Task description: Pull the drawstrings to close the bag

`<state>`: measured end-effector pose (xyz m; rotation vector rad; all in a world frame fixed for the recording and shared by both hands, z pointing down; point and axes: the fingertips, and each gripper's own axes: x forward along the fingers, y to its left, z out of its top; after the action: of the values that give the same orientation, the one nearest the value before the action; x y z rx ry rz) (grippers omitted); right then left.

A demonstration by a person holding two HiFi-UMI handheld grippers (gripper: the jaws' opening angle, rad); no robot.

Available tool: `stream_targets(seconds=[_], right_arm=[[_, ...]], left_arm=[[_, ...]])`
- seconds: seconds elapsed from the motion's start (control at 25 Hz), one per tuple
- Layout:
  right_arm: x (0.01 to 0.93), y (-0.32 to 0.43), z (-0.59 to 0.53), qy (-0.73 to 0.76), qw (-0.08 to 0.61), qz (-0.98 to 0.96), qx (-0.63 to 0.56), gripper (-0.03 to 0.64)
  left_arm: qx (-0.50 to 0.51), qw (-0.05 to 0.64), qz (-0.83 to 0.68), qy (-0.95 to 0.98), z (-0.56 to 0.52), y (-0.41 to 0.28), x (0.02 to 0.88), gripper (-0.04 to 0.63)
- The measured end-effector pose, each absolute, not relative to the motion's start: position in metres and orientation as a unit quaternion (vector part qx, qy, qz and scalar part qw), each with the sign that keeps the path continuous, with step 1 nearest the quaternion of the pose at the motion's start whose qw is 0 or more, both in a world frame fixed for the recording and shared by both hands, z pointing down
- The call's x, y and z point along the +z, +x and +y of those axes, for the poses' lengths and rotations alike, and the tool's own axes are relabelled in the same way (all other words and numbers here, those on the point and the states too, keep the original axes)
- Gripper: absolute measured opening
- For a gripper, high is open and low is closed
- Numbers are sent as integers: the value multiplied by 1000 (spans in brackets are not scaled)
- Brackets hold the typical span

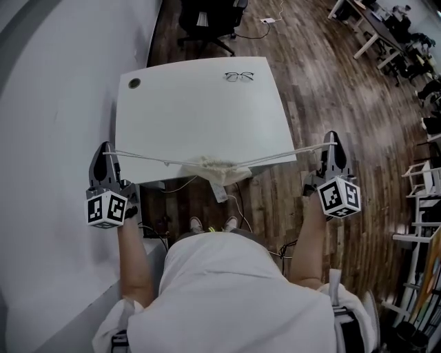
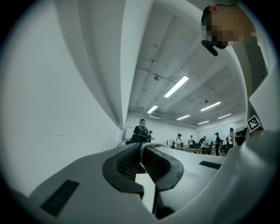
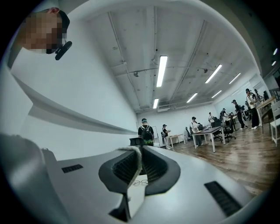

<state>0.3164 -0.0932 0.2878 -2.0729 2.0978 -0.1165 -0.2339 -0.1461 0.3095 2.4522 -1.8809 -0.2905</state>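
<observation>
A small cream drawstring bag (image 1: 219, 167) hangs bunched at the near edge of the white table (image 1: 200, 110), its mouth gathered tight. Two cream drawstrings run out taut from it: one (image 1: 141, 156) to the left, one (image 1: 282, 155) to the right. My left gripper (image 1: 105, 153) is shut on the left string's end beyond the table's left edge. My right gripper (image 1: 333, 143) is shut on the right string's end past the table's right corner. In the left gripper view the cord (image 2: 141, 148) shows pinched between the ribbed pads. The right gripper view shows the cord (image 3: 137, 158) clamped the same way.
A pair of glasses (image 1: 239, 76) lies at the table's far right. A grey wall (image 1: 48, 138) runs close along the left. A black office chair (image 1: 207, 21) stands beyond the table. Wooden floor with cables lies to the right. Other people and desks (image 3: 214, 129) stand far off.
</observation>
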Motion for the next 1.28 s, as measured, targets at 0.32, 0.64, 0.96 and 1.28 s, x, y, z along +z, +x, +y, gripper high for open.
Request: stream_targets(seconds=[0.32,0.64,0.96,1.28], right_arm=[[259,260,-97,-642,104,759,-11,40],[257,224,-89,-612,85,787,-1,40],[253,206,-94,-599,84,796,7,40],[251,193,-98,-587,73,806,12,40]], left_arm=[[-123,-4,-545,830,-133,-170,267,20],[-123,-20,-496,859,-126,-126,255,20],[-108,-35,-481,869,-124,-115,253,20],[-105,-38,-484,868,-118,-115,251,20]])
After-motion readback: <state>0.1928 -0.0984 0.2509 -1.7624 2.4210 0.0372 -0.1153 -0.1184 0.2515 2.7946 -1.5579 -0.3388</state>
